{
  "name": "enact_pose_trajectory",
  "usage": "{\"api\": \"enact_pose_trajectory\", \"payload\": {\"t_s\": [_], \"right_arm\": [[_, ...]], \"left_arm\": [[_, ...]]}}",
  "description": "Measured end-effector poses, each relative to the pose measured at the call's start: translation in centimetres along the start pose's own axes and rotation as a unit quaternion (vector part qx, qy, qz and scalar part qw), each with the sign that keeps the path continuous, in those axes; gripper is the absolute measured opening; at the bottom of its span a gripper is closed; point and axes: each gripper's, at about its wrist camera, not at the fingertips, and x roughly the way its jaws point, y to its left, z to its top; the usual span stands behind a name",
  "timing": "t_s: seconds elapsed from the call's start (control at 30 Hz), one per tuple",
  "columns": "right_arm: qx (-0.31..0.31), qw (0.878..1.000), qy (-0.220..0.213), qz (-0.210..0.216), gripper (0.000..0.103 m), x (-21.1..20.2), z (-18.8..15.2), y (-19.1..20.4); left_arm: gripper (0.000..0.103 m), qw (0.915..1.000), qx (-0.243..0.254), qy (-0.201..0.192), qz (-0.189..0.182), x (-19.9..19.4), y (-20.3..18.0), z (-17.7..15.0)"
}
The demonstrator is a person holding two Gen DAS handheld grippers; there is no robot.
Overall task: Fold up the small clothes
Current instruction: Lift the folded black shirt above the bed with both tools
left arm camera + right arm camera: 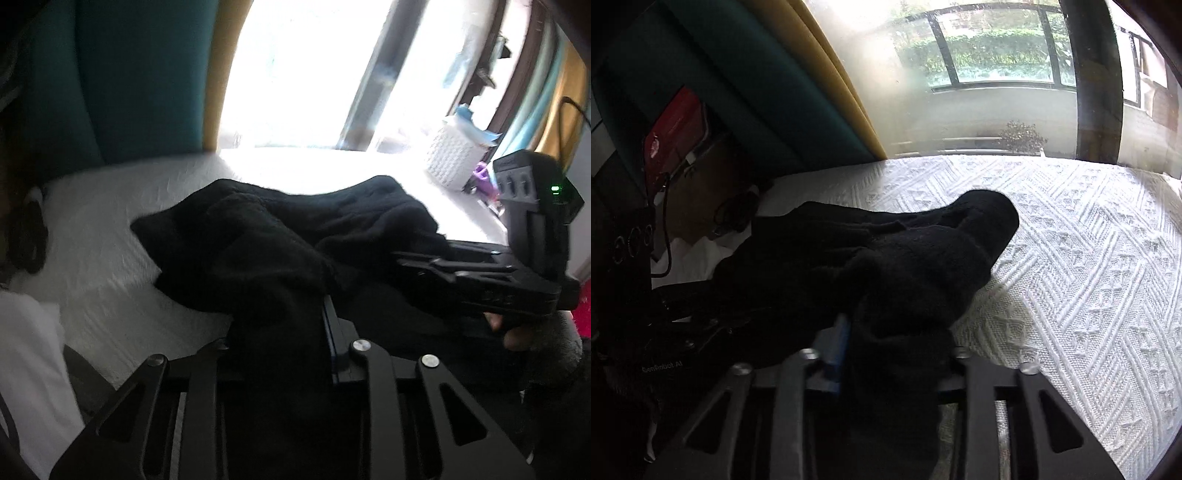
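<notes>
White knitted cloth covers the big bed that fills most of both views, and a wide window stands behind it. On the bed lies one small black garment, soft and fuzzy like a knitted sock or mitten, bunched up with one rounded end pointing toward the window. It is not flat yet. Both tools have a hold on its near side, so the step in hand looks like the pick-up before a fold. The left gripper has its jaws closed most of the way, and a thick strip of the black cloth runs right down between them. The right gripper is the same: its jaws are nearly together and pinch a fold of the cloth, with a blue pad showing just beside it. In the left view the right tool reaches in from the side and meets the garment's edge, near a white basket at the back. The next move probably calls for lifting both ends together, pulling gently so the cloth goes smooth, then laying one half over the other. Pulling too hard could make the soft cloth slip out.
</notes>
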Motion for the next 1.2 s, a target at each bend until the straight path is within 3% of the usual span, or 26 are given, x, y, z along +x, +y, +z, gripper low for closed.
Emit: {"api": "enact_pose_trajectory", "payload": {"t_s": [0.1,0.43,0.67,1.2], "right_arm": [[-0.015,1.000,-0.023,-0.007,0.022,-1.8,-0.1,1.3],[-0.074,0.991,-0.104,-0.027,0.022,-9.5,-0.8,6.5],[-0.108,0.984,-0.135,-0.037,0.022,-13.6,-2.5,9.7],[-0.165,0.959,-0.225,-0.054,0.021,-23.5,-5.0,16.4]], "left_arm": [[0.025,0.9995,0.017,-0.024,0.005,-1.7,-1.0,0.2],[0.025,0.9947,0.033,-0.094,0.022,-8.0,-3.5,0.3],[0.025,0.9854,0.072,-0.149,0.037,-12.6,-6.5,-1.1],[0.025,0.9660,0.090,-0.238,0.048,-20.6,-10.5,-3.3]]}}
